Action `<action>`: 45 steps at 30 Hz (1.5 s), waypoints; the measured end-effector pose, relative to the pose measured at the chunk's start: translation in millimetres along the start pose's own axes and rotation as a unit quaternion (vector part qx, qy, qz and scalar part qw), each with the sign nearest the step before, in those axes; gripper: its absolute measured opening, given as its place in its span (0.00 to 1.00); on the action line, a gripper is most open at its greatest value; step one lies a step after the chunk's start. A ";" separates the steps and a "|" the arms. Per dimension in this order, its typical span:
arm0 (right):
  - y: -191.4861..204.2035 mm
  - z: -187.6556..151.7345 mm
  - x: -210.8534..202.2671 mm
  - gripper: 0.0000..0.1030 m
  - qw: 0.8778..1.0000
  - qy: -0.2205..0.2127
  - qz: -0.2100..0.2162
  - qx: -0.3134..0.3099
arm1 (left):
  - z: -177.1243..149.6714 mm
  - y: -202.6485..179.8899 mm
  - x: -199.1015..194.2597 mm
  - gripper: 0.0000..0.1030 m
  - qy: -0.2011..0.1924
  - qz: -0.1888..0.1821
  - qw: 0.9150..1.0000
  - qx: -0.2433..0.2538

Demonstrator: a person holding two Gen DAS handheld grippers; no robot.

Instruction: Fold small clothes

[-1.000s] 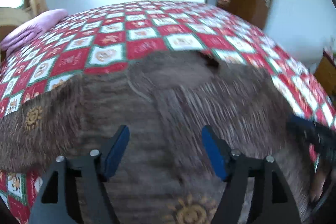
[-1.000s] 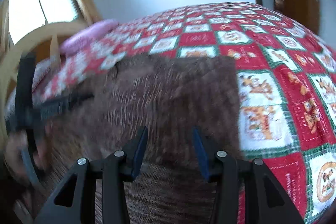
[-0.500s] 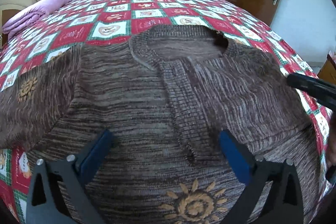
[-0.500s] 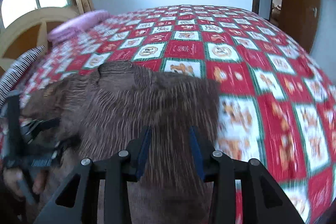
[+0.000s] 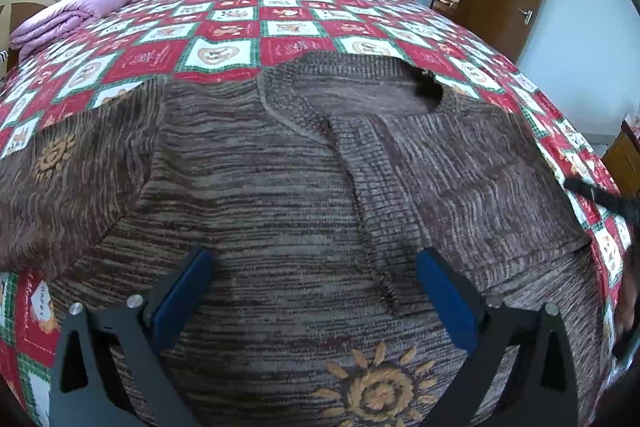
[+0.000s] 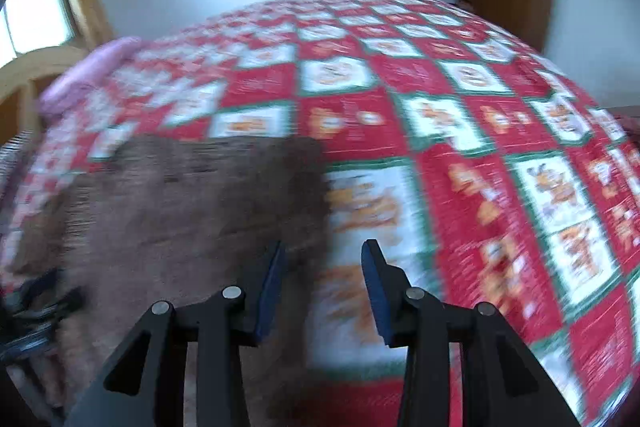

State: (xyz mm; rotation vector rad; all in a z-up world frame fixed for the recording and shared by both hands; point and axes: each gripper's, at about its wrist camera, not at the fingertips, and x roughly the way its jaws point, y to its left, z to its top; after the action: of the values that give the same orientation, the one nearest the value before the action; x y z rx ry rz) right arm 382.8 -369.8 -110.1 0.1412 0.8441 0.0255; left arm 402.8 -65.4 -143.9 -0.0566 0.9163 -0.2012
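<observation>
While spread flat, front up, on red, white and green checked quilt (image 5: 288, 27), brown striped knit sweater with orange sun motifs (image 5: 280, 195) fills near half of left wrist view; collar toward far side, one sleeve out to left. No containers in view. Left gripper (image 5: 312, 291) above near chest area, blue pads wide apart after opening just now, nothing pinched between. Right gripper (image 6: 322, 283) over sweater's right edge, partly parted, gripping nothing; left pad over knit, right pad over quilt. Right view blurred. Folded pink blanket (image 5: 76, 11) at far left.
</observation>
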 end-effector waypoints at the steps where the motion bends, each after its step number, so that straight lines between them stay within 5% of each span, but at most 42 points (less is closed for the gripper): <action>1: 8.8 -8.9 -5.1 0.41 1.000 0.002 0.013 -0.014 | -0.3 0.0 -0.3 1.00 0.000 0.000 1.000 0.000; 4: 13.8 -38.3 -3.6 0.41 0.998 0.030 -0.030 -0.042 | 0.2 0.9 -0.5 1.00 -0.001 -0.002 1.000 -0.002; 6: -1.0 -52.3 -11.7 0.41 0.999 0.014 -0.024 -0.027 | 0.4 2.9 -1.7 1.00 -0.002 -0.007 1.000 -0.008; 12: 22.2 -36.6 -52.1 0.43 0.999 -0.029 -0.016 -0.025 | -4.2 23.2 -28.3 1.00 -0.007 -0.007 1.000 -0.028; 17: 79.7 -22.1 -39.7 0.43 0.996 -0.027 0.032 -0.077 | -12.2 78.8 -75.6 1.00 -0.034 0.048 0.998 -0.039; 21: 87.6 -38.4 8.4 0.44 0.997 0.036 -0.011 -0.073 | -23.8 140.0 -108.2 1.00 -0.043 0.099 0.993 -0.057; 24: 83.4 -54.6 5.1 0.46 0.997 -0.003 -0.003 -0.078 | -34.8 184.6 -118.6 1.00 -0.031 0.120 0.988 -0.088; 29: 86.1 -57.1 1.4 0.47 0.996 -0.009 -0.012 -0.087 | -58.6 257.5 -130.5 0.96 -0.031 0.116 0.971 -0.206; 33: 86.8 -58.1 -0.9 0.48 0.996 -0.013 -0.019 -0.091 | -70.2 292.6 -130.5 0.80 -0.051 0.024 0.948 -0.312; 37: 84.0 -57.6 3.0 0.50 0.995 -0.017 -0.022 -0.092 | -71.4 308.9 -123.1 0.79 -0.073 -0.056 0.922 -0.375; 45: 87.0 -60.3 0.7 0.56 0.994 -0.025 -0.040 -0.095 | -67.1 340.7 -100.9 0.70 -0.123 -0.065 0.889 -0.436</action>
State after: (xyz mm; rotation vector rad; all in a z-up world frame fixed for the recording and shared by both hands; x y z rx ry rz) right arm 341.2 -276.7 -138.5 -0.0713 0.7914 0.0275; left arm 340.6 290.8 -151.6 -0.9625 0.6870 0.1097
